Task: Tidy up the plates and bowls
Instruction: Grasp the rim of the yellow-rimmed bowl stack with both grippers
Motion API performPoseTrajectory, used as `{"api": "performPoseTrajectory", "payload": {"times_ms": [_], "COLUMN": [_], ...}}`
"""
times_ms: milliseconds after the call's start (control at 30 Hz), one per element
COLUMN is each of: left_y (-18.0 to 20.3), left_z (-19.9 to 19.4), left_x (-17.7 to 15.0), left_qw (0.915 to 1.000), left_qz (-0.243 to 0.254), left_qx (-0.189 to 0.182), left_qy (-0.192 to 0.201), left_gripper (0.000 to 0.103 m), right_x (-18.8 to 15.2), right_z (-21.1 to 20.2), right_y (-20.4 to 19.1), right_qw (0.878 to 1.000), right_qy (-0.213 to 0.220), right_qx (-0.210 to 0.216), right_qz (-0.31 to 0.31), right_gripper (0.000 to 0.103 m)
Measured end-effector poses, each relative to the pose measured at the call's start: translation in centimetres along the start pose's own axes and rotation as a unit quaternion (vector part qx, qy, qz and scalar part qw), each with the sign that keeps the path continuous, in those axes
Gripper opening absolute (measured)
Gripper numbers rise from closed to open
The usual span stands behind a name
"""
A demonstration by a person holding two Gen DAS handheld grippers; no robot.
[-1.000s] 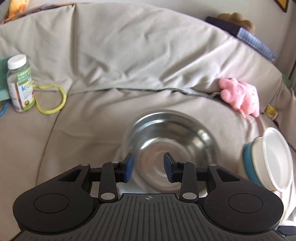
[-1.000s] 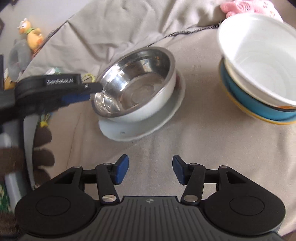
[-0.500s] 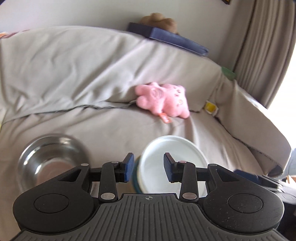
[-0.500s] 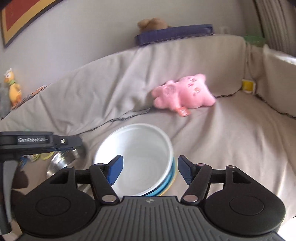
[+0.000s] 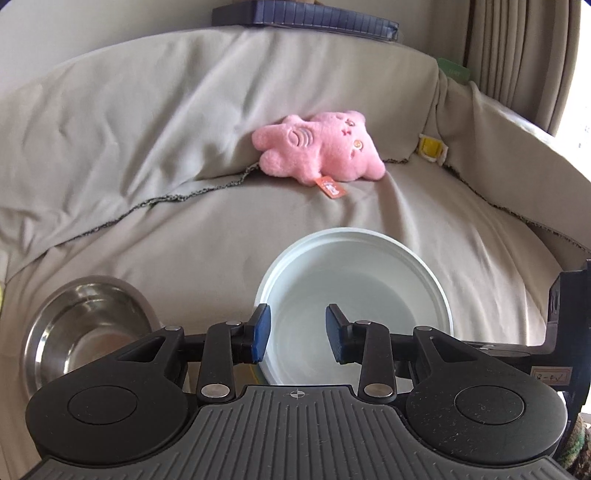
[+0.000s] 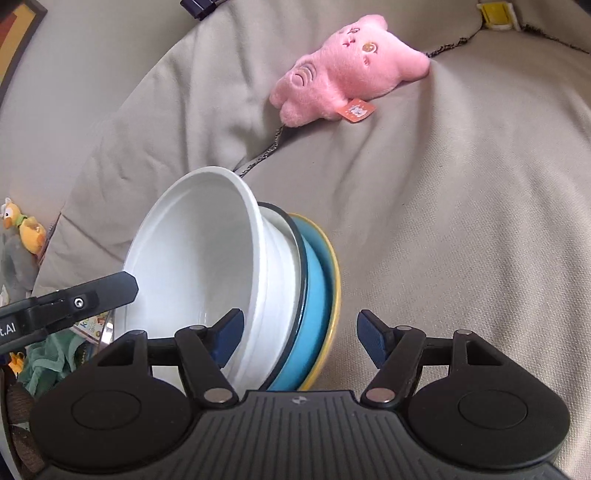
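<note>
A white bowl (image 5: 354,295) tops a stack on the sofa. Under it sit a dark-rimmed white bowl (image 6: 288,258), a blue bowl (image 6: 314,295) and a yellow plate (image 6: 334,273). My left gripper (image 5: 297,338) hovers over the white bowl's near left rim, jaws closing slightly, nothing pressed between the pads. One of its fingers (image 6: 110,290) shows by that rim in the right wrist view. My right gripper (image 6: 300,341) is closing around the stack's near edge, pads apart from it. A steel bowl (image 5: 85,325) lies to the left.
A pink plush toy (image 5: 321,147) lies at the back of the beige sofa cover (image 5: 147,147), with a dark blue book (image 5: 306,16) on the backrest. A small yellow item (image 5: 430,147) sits at the right crease. Toys and clutter (image 6: 22,236) lie far left.
Both grippers swung from the steel bowl over to the stacked bowls. My right gripper opened wider and dropped close to the stack's edge. The left now sits over the white bowl.
</note>
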State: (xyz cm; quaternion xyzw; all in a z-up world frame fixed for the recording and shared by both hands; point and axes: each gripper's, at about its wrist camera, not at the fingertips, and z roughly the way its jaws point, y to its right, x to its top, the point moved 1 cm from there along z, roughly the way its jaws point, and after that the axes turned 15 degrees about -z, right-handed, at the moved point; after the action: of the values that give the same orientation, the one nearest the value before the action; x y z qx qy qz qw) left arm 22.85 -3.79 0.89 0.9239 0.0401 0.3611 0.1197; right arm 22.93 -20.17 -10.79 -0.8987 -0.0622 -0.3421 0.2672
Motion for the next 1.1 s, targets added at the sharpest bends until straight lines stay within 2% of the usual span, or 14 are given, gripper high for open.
{"api": "performPoseTrajectory", "payload": {"times_ms": [67,167,233,333,433,600,933,1000,1100], "left_y": [-0.1,-0.3,-0.1,0.6,1.0,0.4,-0.8,-0.9,-0.8], "left_z": [-0.6,-2.0,-2.4,-2.2,-1.3,1.2,5.8,6.4,6.5], "left_x": [0.0,0.4,0.6,0.1,-0.2,-0.6,-0.2,-0.2,0.1], "left_qw": [0.9998,0.9984,0.9992,0.9995,0.9990,0.9949,0.9909,0.9905,0.9905], "left_qz": [-0.003,-0.029,-0.021,0.018,0.035,0.046,0.032,0.029,0.024], "left_qx": [-0.019,-0.044,-0.025,0.012,0.029,0.086,0.100,0.097,0.097], "left_qy": [0.005,0.020,0.024,0.024,0.006,-0.023,-0.085,-0.093,-0.094], "left_gripper": [0.037,0.037,0.037,0.037,0.038,0.038,0.041,0.044,0.041], "right_x": [-0.1,-0.3,-0.6,-0.8,-1.0,-1.1,-0.9,-0.9,-1.0], "right_z": [0.0,0.2,0.1,0.0,-0.2,-0.2,0.2,0.3,0.2], "right_y": [-0.2,-0.1,0.1,0.1,-0.2,0.3,1.1,1.1,1.0], "right_qw": [1.000,1.000,1.000,1.000,1.000,1.000,1.000,1.000,1.000], "right_qy": [0.003,0.006,0.004,0.005,0.009,0.009,0.001,0.000,0.000], "right_qx": [0.005,0.000,-0.002,-0.001,-0.006,0.000,0.026,0.029,0.030], "right_qz": [-0.013,-0.019,-0.017,-0.015,-0.024,-0.016,0.005,0.009,0.008], "right_gripper": [0.055,0.050,0.047,0.046,0.046,0.046,0.048,0.048,0.048]}}
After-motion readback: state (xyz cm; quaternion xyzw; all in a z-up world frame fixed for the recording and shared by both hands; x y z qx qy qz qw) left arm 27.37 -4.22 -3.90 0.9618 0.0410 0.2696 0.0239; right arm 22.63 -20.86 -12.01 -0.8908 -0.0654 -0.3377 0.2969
